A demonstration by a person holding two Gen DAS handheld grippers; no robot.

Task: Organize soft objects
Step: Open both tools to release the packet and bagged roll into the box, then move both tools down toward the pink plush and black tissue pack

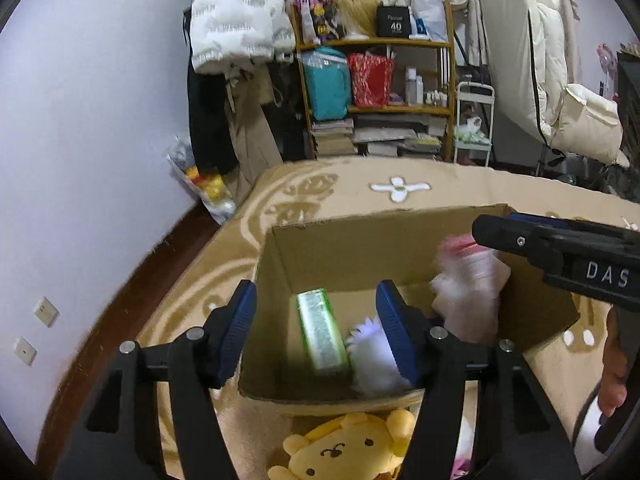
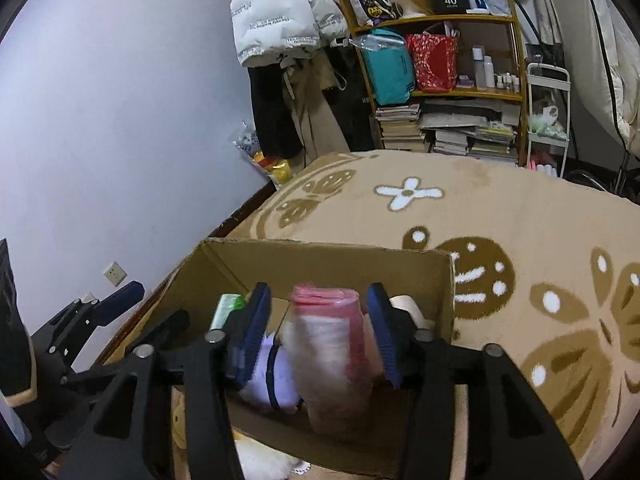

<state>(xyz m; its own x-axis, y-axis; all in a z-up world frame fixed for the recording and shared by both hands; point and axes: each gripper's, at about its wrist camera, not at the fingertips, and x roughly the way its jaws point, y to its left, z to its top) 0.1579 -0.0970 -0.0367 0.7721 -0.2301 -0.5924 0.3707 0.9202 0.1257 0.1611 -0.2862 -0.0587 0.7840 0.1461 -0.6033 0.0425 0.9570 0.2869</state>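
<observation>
A cluttered bedroom fills the upper part of both views: a wooden shelf [image 1: 376,76] of bags, bottles and stacked books at upper centre, a white puffer jacket [image 1: 236,20] hanging to its left, and a beige flower-patterned rug [image 2: 520,240] spread across the lower half. On the rug stands an open cardboard box [image 1: 360,236], centre frame in both views. The left gripper [image 1: 316,332] hangs over the box's near edge with its fingers apart and gripping nothing; between them, blurred, a green-and-white packet [image 1: 322,332] lies inside the box beside a white fluffy toy [image 1: 374,356]. The right gripper [image 2: 318,336] also has its fingers spread, with a pink-topped translucent bundle [image 2: 330,356] standing between them; it looks free of the pads, though the blur makes that uncertain. A yellow plush dog [image 1: 352,448] lies on the rug just outside the box, at lower centre of the left view. All of these look light and squashy: the plush should compress and spring back, so a deep pinch across its body or head would likely hold better than an ear. The pink bundle seems wrapped in slick film and may slip, so its middle looks the safer place.
</observation>
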